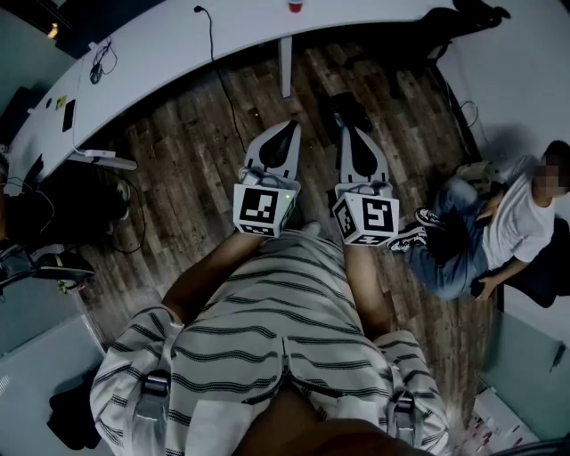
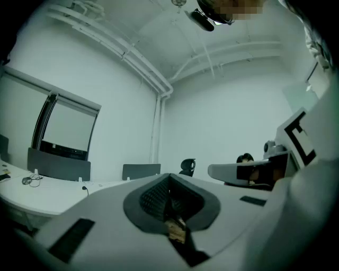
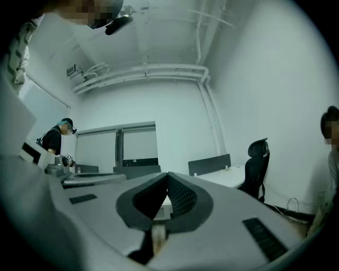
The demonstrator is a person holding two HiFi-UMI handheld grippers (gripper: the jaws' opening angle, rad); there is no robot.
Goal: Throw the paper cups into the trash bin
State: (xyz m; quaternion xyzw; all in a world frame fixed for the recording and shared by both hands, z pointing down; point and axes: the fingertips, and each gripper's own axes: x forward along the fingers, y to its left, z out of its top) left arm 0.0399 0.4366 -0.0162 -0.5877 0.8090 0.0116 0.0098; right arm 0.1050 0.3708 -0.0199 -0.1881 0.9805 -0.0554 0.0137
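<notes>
While the person (image 1: 267,338) held both side by side over the wood floor (image 1: 178,205), left gripper (image 1: 287,129) jaws were closed on nothing, right gripper (image 1: 347,132) closed too, empty, small red cup (image 1: 295,5) on white desk (image 1: 178,44) ahead, well apart.

It is an office; a long white desk (image 1: 169,49) curves over a wooden floor (image 1: 178,187), with a cable (image 1: 223,80) hanging from it; low divider panels (image 3: 209,164) stand on the desks; a black swivel chair (image 3: 258,165) is beside them.
</notes>
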